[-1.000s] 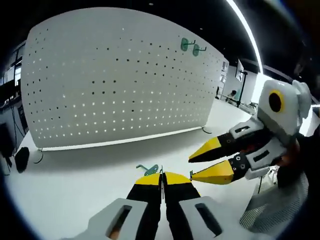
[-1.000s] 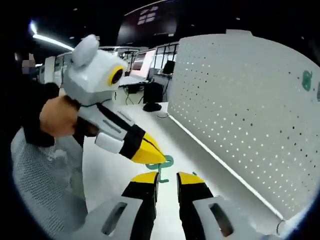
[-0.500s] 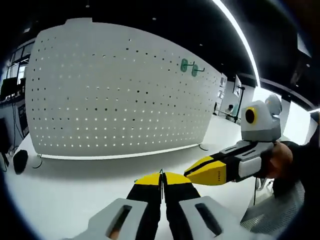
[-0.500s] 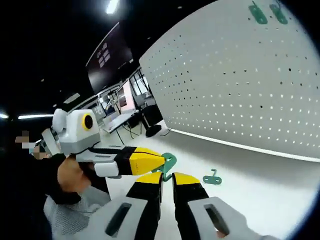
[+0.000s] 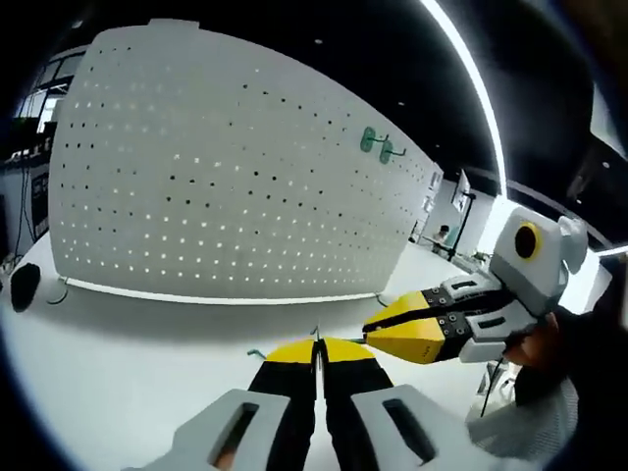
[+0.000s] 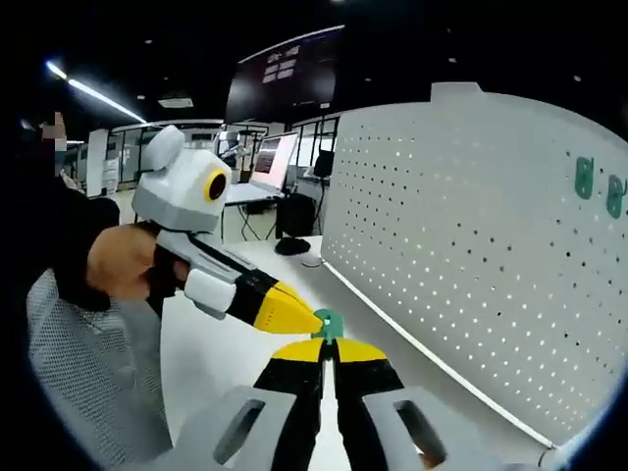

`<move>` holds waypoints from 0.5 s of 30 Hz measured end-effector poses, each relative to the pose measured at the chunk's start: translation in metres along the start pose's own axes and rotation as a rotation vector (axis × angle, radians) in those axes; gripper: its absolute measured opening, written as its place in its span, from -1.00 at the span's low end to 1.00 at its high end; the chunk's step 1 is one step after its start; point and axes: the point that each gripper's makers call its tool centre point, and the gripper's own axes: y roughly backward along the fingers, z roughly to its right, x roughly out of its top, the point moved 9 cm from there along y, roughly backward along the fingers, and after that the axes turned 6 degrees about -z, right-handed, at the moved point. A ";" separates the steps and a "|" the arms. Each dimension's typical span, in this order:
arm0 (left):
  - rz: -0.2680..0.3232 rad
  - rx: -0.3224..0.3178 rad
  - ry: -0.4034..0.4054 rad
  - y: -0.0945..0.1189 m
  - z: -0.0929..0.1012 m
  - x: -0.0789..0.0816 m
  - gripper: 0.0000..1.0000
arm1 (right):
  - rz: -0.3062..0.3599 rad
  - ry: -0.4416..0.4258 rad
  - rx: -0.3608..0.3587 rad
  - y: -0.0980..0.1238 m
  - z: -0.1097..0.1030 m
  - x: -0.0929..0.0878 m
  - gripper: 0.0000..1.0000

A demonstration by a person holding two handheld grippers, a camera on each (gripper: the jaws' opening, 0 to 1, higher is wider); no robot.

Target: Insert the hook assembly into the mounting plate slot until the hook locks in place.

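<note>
Both grippers are meeting in front of the white pegboard (image 6: 491, 245). The right gripper (image 6: 329, 345) is pinching the green hook (image 6: 329, 322) between closed jaws; the left gripper (image 6: 294, 316), tips together, is touching it. Next, I'd guess, comes carrying it to a pegboard hole.

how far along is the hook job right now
Done: two green hooks already hang high on the white pegboard. In hand: the right hand-held gripper is shut on a green hook, with the left hand-held gripper meeting it at the tips. Left: carrying this hook to the pegboard and locking it in.
</note>
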 end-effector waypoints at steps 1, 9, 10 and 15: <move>0.000 -0.001 0.003 0.000 0.000 0.000 -0.98 | 0.000 -0.008 0.000 0.000 0.001 0.000 -0.98; 0.005 -0.024 0.034 0.001 0.003 0.000 -0.98 | -0.041 0.119 -0.033 -0.007 -0.004 -0.001 -0.91; 0.004 -0.027 0.035 0.001 0.003 -0.001 -0.98 | -0.047 0.139 -0.036 -0.009 -0.004 -0.001 -0.91; 0.006 -0.047 0.042 0.001 0.006 0.000 -0.98 | -0.051 0.152 -0.037 -0.013 -0.002 -0.002 -0.92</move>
